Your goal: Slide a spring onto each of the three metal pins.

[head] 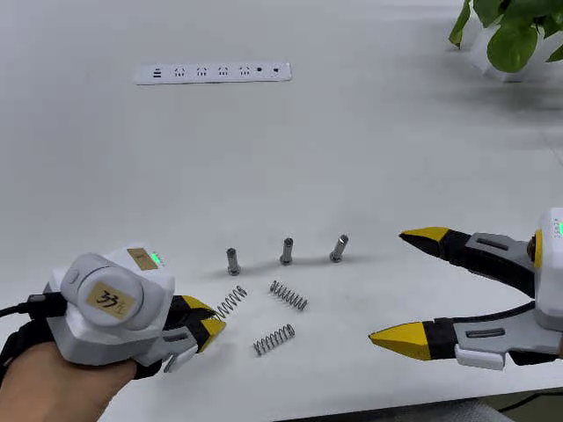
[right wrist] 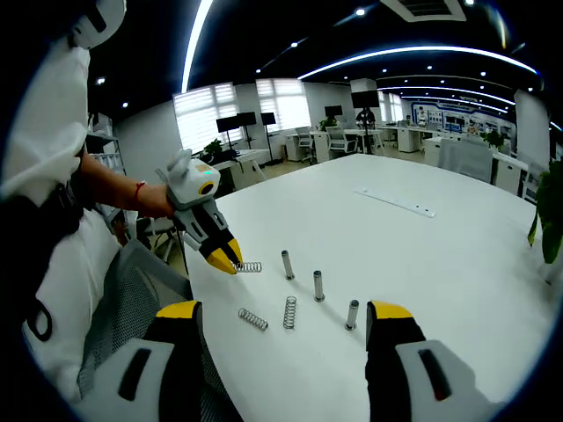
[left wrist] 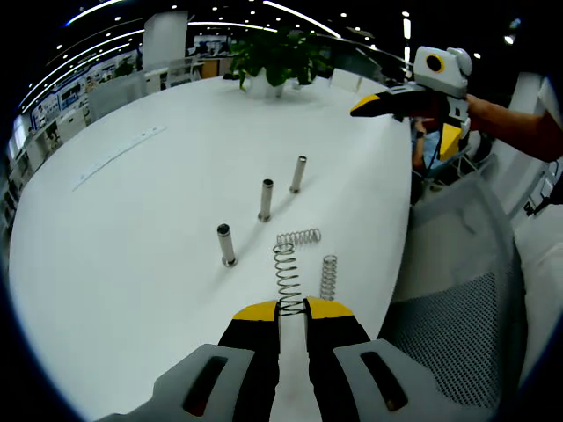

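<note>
One spring (left wrist: 287, 277) pinched in left tongs (left wrist: 292, 309), right tongs (head: 387, 286) spread wide

Open-plan office, pretty clearly

Big white meeting table (head: 352, 132) with a power strip (head: 213, 72) and a potted plant (head: 515, 31), a mesh office chair (left wrist: 449, 334) pulled up to it – plus rows of desks (right wrist: 396, 136) with monitors (right wrist: 230, 123), large windows (right wrist: 281, 97) and long ceiling light strips (right wrist: 422, 51) behind.

Bright, even light from ceiling strips (right wrist: 422, 51) washes the white table (head: 352, 132) pale, with mild glare. The pins (head: 287, 251) cast short, soft shadows. The head view is sharp. Both gripper views bend hard at their edges, and the far room looks soft.
</note>
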A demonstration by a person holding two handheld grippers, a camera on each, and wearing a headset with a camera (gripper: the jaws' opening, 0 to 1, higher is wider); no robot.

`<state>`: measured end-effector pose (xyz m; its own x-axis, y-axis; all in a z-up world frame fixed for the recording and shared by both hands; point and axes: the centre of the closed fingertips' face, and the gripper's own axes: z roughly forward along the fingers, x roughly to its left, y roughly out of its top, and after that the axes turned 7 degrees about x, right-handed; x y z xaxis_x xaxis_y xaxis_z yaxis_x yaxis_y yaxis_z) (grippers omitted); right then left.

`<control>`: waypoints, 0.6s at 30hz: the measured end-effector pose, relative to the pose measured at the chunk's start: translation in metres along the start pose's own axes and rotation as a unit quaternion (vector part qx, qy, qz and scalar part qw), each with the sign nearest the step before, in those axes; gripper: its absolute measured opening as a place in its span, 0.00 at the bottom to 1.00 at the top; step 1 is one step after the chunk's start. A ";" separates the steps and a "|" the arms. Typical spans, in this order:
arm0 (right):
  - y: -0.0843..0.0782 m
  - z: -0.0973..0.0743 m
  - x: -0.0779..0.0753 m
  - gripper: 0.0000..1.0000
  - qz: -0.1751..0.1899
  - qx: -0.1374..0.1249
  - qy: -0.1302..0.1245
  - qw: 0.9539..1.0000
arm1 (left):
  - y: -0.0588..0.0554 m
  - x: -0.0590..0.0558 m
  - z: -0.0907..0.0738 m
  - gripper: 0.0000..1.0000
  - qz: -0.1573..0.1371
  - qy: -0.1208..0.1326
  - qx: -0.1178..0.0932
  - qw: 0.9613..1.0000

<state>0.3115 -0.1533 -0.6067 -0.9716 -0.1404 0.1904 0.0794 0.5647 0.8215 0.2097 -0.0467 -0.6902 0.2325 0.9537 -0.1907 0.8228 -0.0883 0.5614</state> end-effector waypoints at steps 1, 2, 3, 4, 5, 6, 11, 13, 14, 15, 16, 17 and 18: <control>0.004 0.002 0.003 0.74 0.008 -0.003 0.003 1.000 | 0.004 -0.002 -0.002 0.10 0.001 -0.001 -0.007 1.000; 0.012 0.005 0.005 0.72 0.014 -0.015 0.005 1.000 | 0.010 -0.006 -0.006 0.10 0.003 -0.005 -0.023 1.000; 0.018 0.007 0.008 0.69 0.021 -0.025 0.007 0.999 | 0.016 -0.009 -0.008 0.10 0.005 -0.010 -0.035 0.999; 0.023 0.009 0.011 0.67 0.033 -0.034 0.013 0.999 | 0.019 -0.011 -0.010 0.10 0.003 -0.012 -0.042 0.999; 0.028 0.013 0.016 0.65 0.058 -0.039 0.022 0.997 | 0.025 -0.014 -0.013 0.10 0.004 -0.014 -0.053 0.999; 0.030 0.016 0.018 0.61 0.066 -0.041 0.025 0.997 | 0.029 -0.017 -0.015 0.10 0.007 -0.015 -0.060 0.998; 0.042 0.032 0.019 0.50 0.110 -0.065 0.027 0.991 | 0.054 -0.028 -0.027 0.10 0.001 -0.030 -0.112 0.993; 0.047 0.039 0.023 0.47 0.141 -0.076 0.039 0.986 | 0.062 -0.032 -0.031 0.10 0.006 -0.035 -0.129 0.991; 0.047 0.041 0.024 0.47 0.146 -0.077 0.042 0.985 | 0.065 -0.033 -0.033 0.10 0.006 -0.036 -0.133 0.990; 0.049 0.044 0.025 0.45 0.152 -0.079 0.045 0.984 | 0.068 -0.034 -0.035 0.10 0.008 -0.036 -0.139 0.990; 0.049 0.046 0.026 0.44 0.157 -0.081 0.046 0.983 | 0.071 -0.036 -0.036 0.10 0.010 -0.038 -0.146 0.989; 0.050 0.048 0.026 0.42 0.164 -0.083 0.048 0.982 | 0.076 -0.038 -0.039 0.10 0.012 -0.042 -0.155 0.987; 0.051 0.049 0.025 0.40 0.171 -0.085 0.047 0.980 | 0.078 -0.038 -0.039 0.10 0.012 -0.043 -0.160 0.986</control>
<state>0.2803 -0.0877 -0.5863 -0.8571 -0.0455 0.5131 0.4414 0.4486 0.7771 0.2442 -0.0788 -0.6075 0.3041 0.9232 -0.2350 0.6148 -0.0018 0.7887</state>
